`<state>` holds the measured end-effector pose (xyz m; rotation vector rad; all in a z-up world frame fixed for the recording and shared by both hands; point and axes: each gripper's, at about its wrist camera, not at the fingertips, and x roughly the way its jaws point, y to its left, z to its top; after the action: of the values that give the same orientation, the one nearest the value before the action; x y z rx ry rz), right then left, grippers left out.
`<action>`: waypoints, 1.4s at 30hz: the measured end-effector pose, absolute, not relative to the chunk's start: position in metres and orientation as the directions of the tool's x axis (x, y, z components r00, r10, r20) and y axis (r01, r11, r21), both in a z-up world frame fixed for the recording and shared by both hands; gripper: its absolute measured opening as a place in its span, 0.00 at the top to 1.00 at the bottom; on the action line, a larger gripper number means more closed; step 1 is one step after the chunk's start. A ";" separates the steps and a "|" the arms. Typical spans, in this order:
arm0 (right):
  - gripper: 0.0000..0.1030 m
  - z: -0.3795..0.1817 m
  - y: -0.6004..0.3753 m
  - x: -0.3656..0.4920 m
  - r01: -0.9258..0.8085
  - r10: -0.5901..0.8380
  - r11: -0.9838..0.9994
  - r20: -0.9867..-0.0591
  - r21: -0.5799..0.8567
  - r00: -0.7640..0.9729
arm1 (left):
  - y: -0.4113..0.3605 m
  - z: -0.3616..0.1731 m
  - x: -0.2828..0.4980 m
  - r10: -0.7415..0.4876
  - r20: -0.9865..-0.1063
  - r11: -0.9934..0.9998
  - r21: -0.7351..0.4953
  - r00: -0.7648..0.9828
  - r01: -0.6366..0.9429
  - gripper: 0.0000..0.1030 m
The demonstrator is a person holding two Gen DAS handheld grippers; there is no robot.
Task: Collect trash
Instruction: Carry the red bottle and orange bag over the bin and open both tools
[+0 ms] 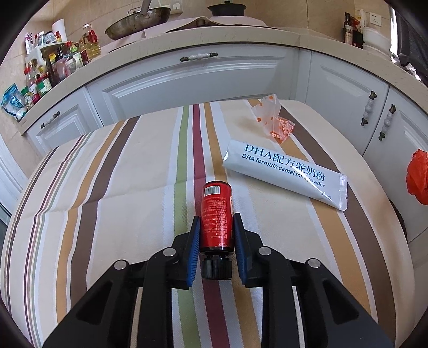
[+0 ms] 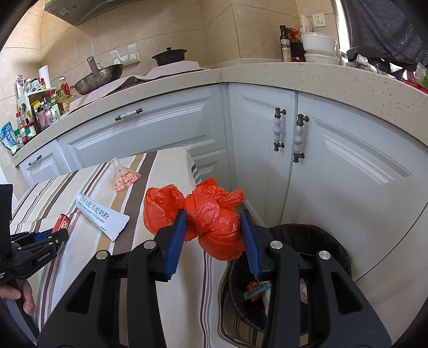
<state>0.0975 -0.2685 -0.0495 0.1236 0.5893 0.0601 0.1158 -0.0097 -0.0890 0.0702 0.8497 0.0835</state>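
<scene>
Left gripper [image 1: 216, 238] clamps red bottle [image 1: 216, 214] mid-body on striped table [image 1: 107, 187]; rigid, slick, light. Right gripper [image 2: 214, 238] pinches soft crumpled orange bag [image 2: 214, 214] near bin [image 2: 334, 241], right of table; grab bunched middle

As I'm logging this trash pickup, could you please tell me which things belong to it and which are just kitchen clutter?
Job:
red bottle in left gripper
orange plastic bag in right gripper
camel milk powder sachet
clear orange-printed wrapper
trash bin

Clutter:
wok
condiment bottles
black pot
</scene>
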 end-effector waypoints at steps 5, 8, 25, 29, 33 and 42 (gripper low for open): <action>0.62 -0.047 -0.267 0.092 -0.024 0.091 0.991 -0.545 0.129 0.834 | -0.011 -0.085 0.111 0.114 -0.723 0.992 0.116 0.682 -0.043 0.76; 0.62 -0.045 -0.265 0.090 -0.025 0.090 0.992 -0.542 0.127 0.836 | -0.011 -0.082 0.108 0.118 -0.709 0.991 0.126 0.695 -0.040 0.76; 0.62 -0.026 -0.267 0.062 -0.002 0.058 0.993 -0.490 0.114 0.870 | -0.029 -0.050 0.091 0.050 -0.621 0.994 0.110 0.782 0.023 0.76; 0.62 -0.021 -0.276 0.051 0.023 0.032 0.994 -0.474 0.110 0.880 | -0.045 -0.042 0.090 0.008 -0.606 0.992 0.103 0.795 0.069 0.76; 0.62 -0.015 -0.289 0.041 0.059 -0.004 0.993 -0.458 0.105 0.889 | -0.070 -0.032 0.089 -0.056 -0.586 0.988 0.085 0.808 0.130 0.76; 0.62 -0.009 -0.324 0.021 0.150 -0.094 0.984 -0.428 0.098 0.899 | -0.137 -0.012 0.080 -0.211 -0.519 0.952 0.085 0.828 0.295 0.76</action>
<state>0.0212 -0.3244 -0.0092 0.1295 0.4362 -0.1265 0.0804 -0.1369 -0.0115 0.1642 0.5306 -0.2698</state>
